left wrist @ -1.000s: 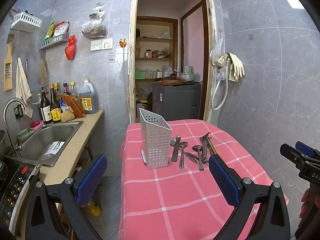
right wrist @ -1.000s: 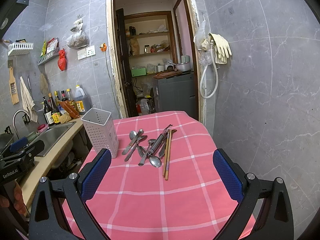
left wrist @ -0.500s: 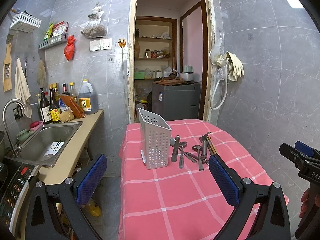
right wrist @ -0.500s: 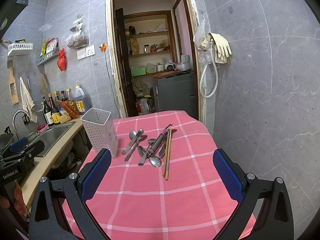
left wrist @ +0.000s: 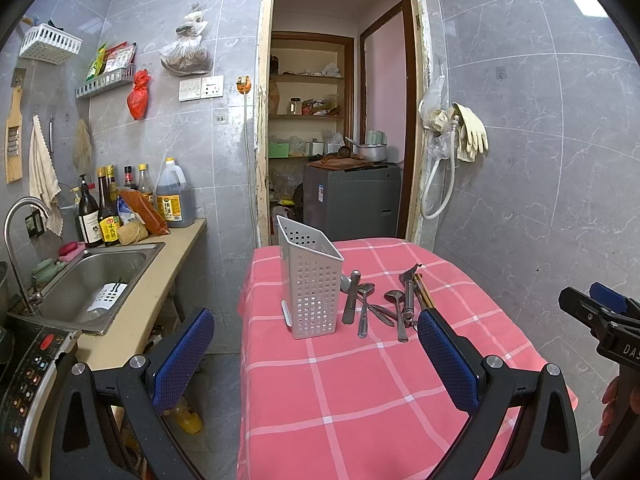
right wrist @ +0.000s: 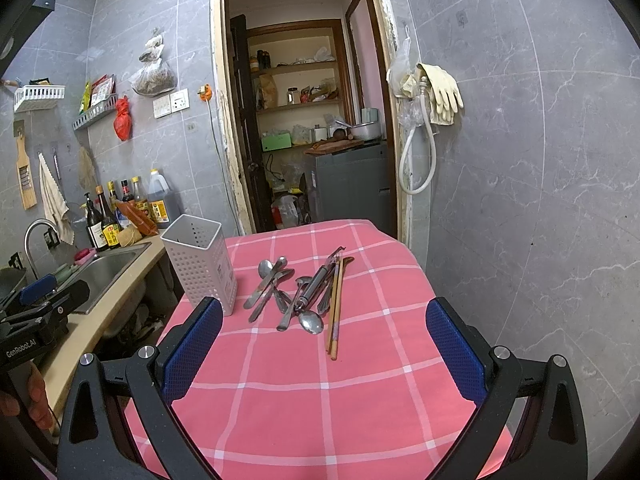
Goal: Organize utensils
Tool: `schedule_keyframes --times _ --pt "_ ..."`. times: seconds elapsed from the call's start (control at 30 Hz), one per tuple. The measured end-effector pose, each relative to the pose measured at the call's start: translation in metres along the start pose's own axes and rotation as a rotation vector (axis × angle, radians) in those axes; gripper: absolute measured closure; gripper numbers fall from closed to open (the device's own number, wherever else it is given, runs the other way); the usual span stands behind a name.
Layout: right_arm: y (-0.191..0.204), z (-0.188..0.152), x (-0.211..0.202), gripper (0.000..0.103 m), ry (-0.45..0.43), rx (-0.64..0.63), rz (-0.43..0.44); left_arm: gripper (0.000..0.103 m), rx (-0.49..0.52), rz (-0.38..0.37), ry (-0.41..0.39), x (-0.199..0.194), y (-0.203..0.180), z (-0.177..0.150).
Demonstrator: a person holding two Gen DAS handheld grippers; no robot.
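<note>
A white perforated utensil holder [left wrist: 311, 284] [right wrist: 201, 263] stands upright and looks empty on the pink checked tablecloth [left wrist: 360, 380] [right wrist: 320, 392]. To its right lies a loose heap of metal utensils [left wrist: 378, 304] [right wrist: 294, 292]: spoons, a peeler-like tool, and wooden chopsticks [right wrist: 335, 312]. My left gripper [left wrist: 316, 354] is open, well short of the holder, with nothing between its blue pads. My right gripper [right wrist: 324, 344] is open too, hovering over the cloth short of the heap. Each gripper shows at the edge of the other's view.
A counter with a steel sink [left wrist: 92, 280], faucet and several bottles [left wrist: 100, 208] runs along the left. A gap of floor separates it from the table. An open doorway [left wrist: 340, 140] with shelves and a grey appliance lies behind the table. Tiled wall stands to the right.
The left wrist view has crept slightly toward the holder. The right wrist view is almost unchanged. Both grippers stay open and nothing on the table has moved.
</note>
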State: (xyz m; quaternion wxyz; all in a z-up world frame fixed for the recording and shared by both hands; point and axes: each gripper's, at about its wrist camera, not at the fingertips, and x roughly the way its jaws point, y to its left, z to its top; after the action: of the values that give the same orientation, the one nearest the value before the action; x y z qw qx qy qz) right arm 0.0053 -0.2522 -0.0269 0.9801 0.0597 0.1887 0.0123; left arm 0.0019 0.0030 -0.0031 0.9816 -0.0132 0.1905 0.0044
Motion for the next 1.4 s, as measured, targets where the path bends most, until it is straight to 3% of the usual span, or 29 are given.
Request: schedule_keyframes --times 0.53,0.87,1.23,1.4 --pt "0.001 0.0 0.006 0.003 -0.01 -0.011 -0.003 0.001 -0.011 -0.016 0.012 0.01 -0.003 0.002" --pt "-0.008 0.04 0.022 0.003 -0.088 -0.043 0.0 0.001 -0.016 -0.048 -0.061 0.034 -0.021 0.032" --pt "-0.033 0.076 0.09 0.003 -0.082 -0.082 0.06 0.001 -0.038 -0.044 -0.07 0.09 -0.056 0.041" --pt "-0.051 0.086 0.133 0.003 -0.033 -0.117 0.13 0.001 -0.003 -0.1 -0.035 0.125 -0.081 0.039"
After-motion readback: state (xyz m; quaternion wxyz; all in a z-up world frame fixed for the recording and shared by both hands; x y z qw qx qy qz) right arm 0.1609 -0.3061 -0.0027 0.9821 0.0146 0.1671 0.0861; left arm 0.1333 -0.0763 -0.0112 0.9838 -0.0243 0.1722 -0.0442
